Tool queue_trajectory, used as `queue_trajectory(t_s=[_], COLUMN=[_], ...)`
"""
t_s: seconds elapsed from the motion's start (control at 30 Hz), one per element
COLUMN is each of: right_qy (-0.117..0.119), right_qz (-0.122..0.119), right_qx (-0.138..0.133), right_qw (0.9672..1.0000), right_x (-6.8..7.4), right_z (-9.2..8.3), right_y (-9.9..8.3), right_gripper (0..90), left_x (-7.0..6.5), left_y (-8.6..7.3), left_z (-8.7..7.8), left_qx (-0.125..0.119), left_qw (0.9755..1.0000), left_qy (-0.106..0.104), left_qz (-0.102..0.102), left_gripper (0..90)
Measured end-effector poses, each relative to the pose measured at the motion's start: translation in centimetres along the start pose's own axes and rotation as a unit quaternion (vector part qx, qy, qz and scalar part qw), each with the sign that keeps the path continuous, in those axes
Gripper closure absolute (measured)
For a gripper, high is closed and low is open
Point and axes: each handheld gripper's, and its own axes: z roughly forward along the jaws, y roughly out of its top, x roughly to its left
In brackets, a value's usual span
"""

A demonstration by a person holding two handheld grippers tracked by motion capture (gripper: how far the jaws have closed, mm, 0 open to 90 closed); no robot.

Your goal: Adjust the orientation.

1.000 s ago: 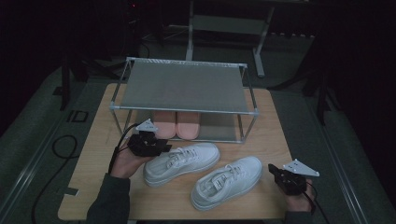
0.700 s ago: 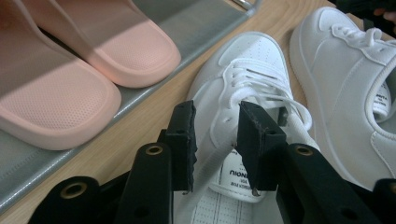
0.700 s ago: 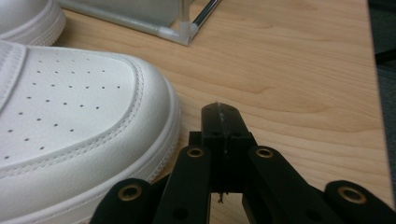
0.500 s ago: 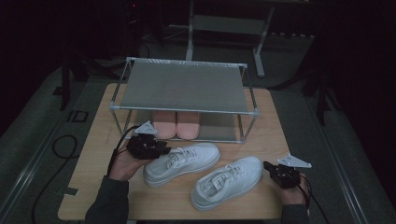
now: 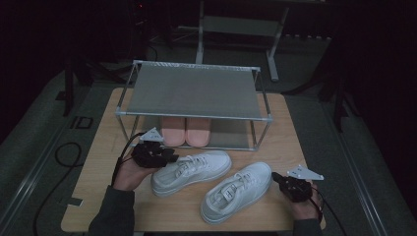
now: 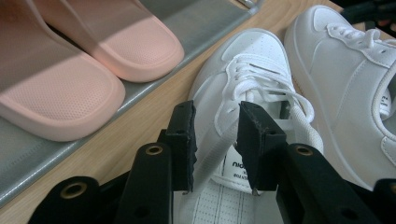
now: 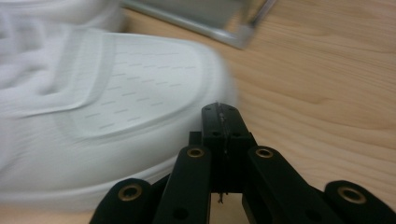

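On the wooden table (image 5: 275, 123), the left gripper (image 6: 215, 135) has its black jaws clamped on the collar and tongue of the left white lace-up sneaker (image 5: 192, 169), which lies in front of the metal shoe rack (image 5: 194, 93) sheltering a pair of pink slippers (image 5: 186, 130). The right gripper (image 7: 223, 116), jaws pressed together and empty, sits at the toe of the right white sneaker (image 5: 238, 191), nearer the table's front edge

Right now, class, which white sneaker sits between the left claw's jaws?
The white sneaker nearer the rack; the left claw straddles its collar, while the other sneaker lies nearer the table's front.
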Motion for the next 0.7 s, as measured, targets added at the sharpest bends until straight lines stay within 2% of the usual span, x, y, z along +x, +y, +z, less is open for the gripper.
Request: queue_trajectory(t_s=[0.1,0.2,0.37,0.53,0.7], right_qy=[-0.012,-0.003,0.008,0.034,0.044], right_qz=[0.009,0.016,0.007,-0.007,-0.02], right_qx=[0.005,0.008,0.013,0.013,0.016], right_qw=[0.9999,0.9998,0.9999,0.9993,0.9987], right_x=[-0.9,-1.6,-1.5,-0.3,1.6], right_z=[1.0,2.3,2.5,2.0,2.0], right_y=[0.4,0.8,0.7,0.3,0.4], right_gripper=[90.0,90.0,90.0,90.0,90.0], left_x=[0.2,0.3,0.4,0.4,0.3], left_y=[-0.1,-0.2,-0.3,-0.3,-0.2], left_z=[0.0,0.0,-0.1,0.0,0.0], left_qx=[-0.001,0.0,-0.001,0.001,0.001], left_qw=[1.0,1.0,1.0,1.0,1.0], left_qy=[0.002,0.002,0.002,0.001,0.0], left_qz=[-0.003,-0.005,-0.008,-0.008,-0.006], left_gripper=[66.7,66.7,66.7,66.7,66.6])
